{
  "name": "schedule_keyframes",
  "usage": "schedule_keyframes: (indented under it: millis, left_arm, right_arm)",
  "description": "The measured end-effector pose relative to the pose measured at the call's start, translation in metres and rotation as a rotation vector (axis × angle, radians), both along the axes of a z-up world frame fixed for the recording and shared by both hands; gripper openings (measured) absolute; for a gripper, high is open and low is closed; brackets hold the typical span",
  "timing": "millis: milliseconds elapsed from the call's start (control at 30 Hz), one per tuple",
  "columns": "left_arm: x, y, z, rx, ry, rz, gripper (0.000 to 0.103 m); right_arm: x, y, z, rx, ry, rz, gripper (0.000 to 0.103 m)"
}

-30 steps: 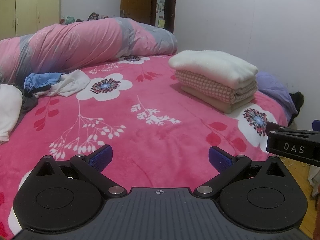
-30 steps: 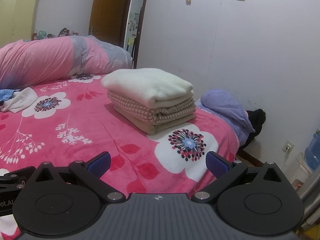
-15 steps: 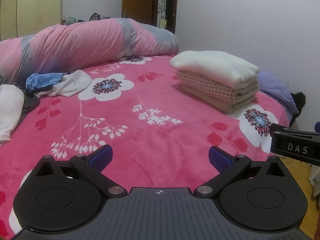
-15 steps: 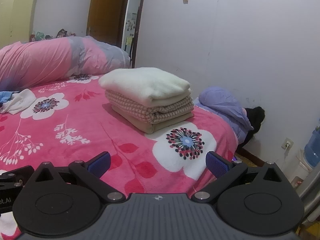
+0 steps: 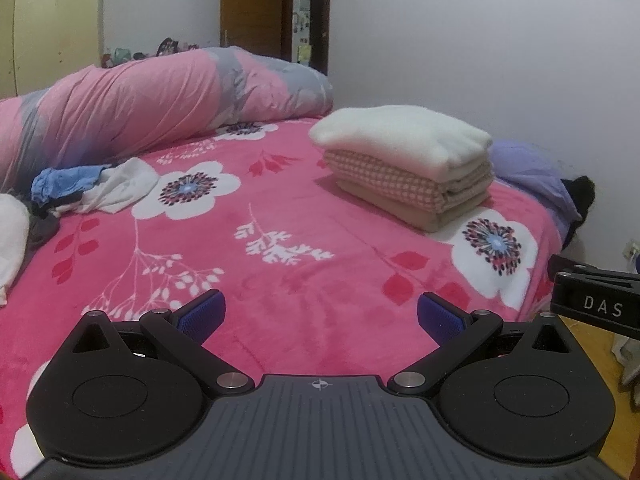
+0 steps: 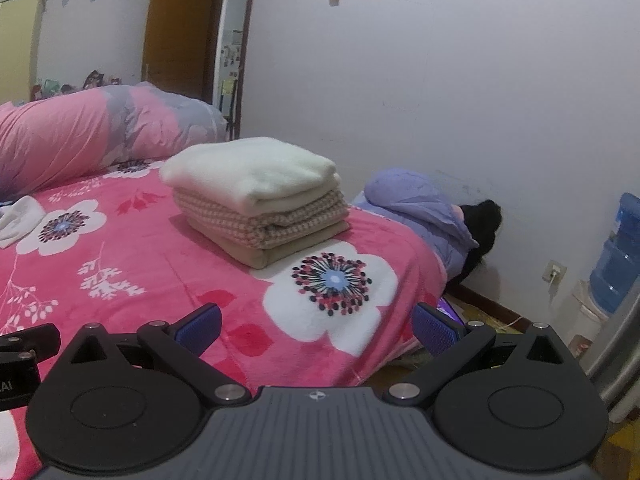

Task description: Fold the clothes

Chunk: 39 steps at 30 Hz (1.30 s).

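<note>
Both my left gripper [image 5: 319, 316] and right gripper [image 6: 316, 326] hang released and empty low in frame, 3 folded items in the stack [image 5: 404, 160] at center right, so next I'd reach for the unfolded pile [image 5: 92, 188] at left.

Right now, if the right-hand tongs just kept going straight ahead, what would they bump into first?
Probably the pink floral blanket near the bed's corner, around the big white flower. The right tongs are open, empty and aimed low over it. The folded stack lies farther back and left; depth is uncertain.
</note>
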<state>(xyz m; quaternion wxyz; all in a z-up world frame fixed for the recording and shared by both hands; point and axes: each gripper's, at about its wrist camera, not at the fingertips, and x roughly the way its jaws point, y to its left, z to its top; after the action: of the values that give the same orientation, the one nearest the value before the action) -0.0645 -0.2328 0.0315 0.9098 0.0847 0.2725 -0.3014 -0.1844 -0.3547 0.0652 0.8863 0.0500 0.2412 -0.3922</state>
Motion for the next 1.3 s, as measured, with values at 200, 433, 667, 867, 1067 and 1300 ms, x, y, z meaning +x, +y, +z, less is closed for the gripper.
schedule_keyframes:
  millis: [200, 433, 667, 867, 1067, 1300]
  left_arm:
    - [-0.004, -0.009, 0.002, 0.009, -0.01, -0.015, 0.103]
    - [-0.004, -0.012, 0.002, 0.017, -0.013, -0.015, 0.103]
    - [-0.005, -0.013, 0.002, 0.016, -0.018, -0.015, 0.103]
    - [-0.006, -0.014, 0.003, 0.016, -0.023, -0.017, 0.103]
    - [-0.006, -0.014, 0.004, 0.008, -0.025, -0.014, 0.103]
    - [-0.005, -0.016, 0.002, 0.013, -0.019, -0.011, 0.103]
  right_arm:
    - [-0.006, -0.008, -0.001, 0.01, -0.008, -0.019, 0.103]
    - [-0.008, -0.012, 0.0, 0.013, -0.011, -0.024, 0.103]
    - [-0.007, -0.012, 0.001, 0.011, -0.013, -0.021, 0.103]
    - [-0.008, -0.011, 0.002, 0.006, -0.014, -0.02, 0.103]
    - [-0.008, -0.01, 0.005, 0.001, -0.018, -0.018, 0.103]
    - [-0.007, -0.011, 0.003, 0.009, -0.012, -0.017, 0.103]
